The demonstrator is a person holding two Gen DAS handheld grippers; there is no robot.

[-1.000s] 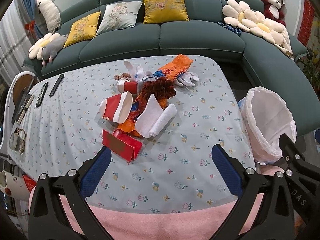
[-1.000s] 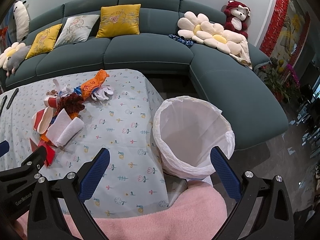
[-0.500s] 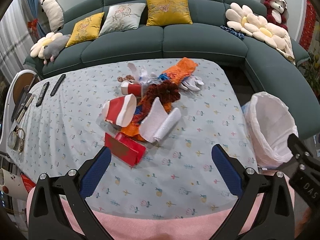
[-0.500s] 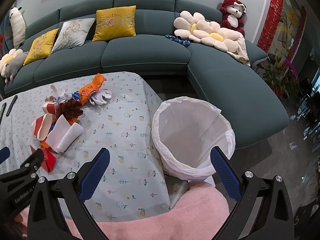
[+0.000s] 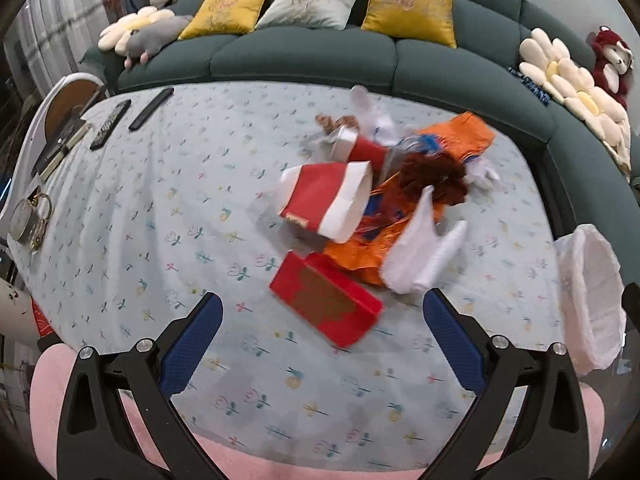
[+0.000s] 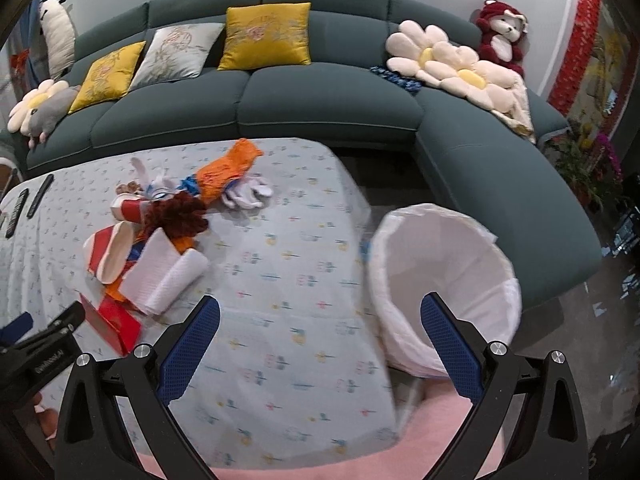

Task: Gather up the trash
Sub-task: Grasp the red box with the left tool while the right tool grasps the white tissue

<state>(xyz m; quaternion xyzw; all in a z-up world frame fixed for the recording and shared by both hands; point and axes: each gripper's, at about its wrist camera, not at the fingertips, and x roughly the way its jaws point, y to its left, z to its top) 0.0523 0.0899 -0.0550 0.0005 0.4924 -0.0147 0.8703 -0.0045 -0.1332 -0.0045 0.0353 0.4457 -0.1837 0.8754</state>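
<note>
A heap of trash lies mid-table: a red flat box (image 5: 324, 300), a red-and-white paper bag (image 5: 326, 200), a red paper cup (image 5: 358, 148), crumpled white paper (image 5: 420, 258), orange wrapping (image 5: 456, 136) and a dark red tuft (image 5: 434, 176). My left gripper (image 5: 322, 340) hangs open just short of the red box, nothing between its fingers. My right gripper (image 6: 318, 346) is open too, over the table's right part, beside the white-lined bin (image 6: 440, 280). The same heap shows at the left in the right wrist view, with the red box (image 6: 114, 320) nearest.
Floral tablecloth (image 5: 160, 208) covers the table; remotes (image 5: 150, 108) and a clock (image 5: 28, 220) sit at its left edge. A teal sofa (image 6: 320, 96) with cushions and plush toys wraps behind and right. The bin (image 5: 588, 300) stands off the table's right edge. Pink cloth lies below.
The left gripper has moved forward and leftward, so the trash heap looms larger and nearer. The right gripper has shifted slightly toward the table. Both stay open.
</note>
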